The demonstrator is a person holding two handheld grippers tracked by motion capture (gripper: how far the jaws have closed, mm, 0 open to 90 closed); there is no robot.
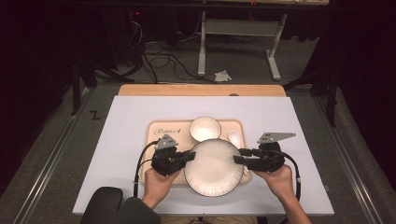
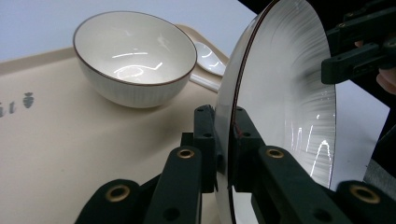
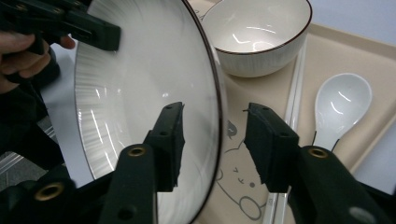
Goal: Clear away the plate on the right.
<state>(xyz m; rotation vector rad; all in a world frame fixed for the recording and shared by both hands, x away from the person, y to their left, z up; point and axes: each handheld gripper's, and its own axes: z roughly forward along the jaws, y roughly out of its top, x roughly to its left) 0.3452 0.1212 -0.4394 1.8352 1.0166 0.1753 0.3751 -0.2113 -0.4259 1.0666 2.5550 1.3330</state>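
Note:
A large white plate [image 1: 214, 165] with a dark rim is over the front of a beige tray [image 1: 161, 135]. My left gripper [image 1: 191, 155] is shut on the plate's left rim; in the left gripper view its jaws pinch the rim [image 2: 223, 126] of the plate [image 2: 285, 93]. My right gripper [image 1: 238, 156] is at the plate's right rim. In the right gripper view its jaws [image 3: 215, 123] straddle the rim of the plate [image 3: 140, 93] with a gap on each side, open. A white bowl [image 1: 204, 128] and a white spoon [image 1: 234, 137] lie on the tray behind the plate.
The tray sits on a white board [image 1: 121, 116] over a wooden tabletop [image 1: 201, 89]. A black padded armrest [image 1: 102, 205] is at the front left. Cables [image 1: 159, 60] and a white table frame [image 1: 238, 42] stand on the floor beyond.

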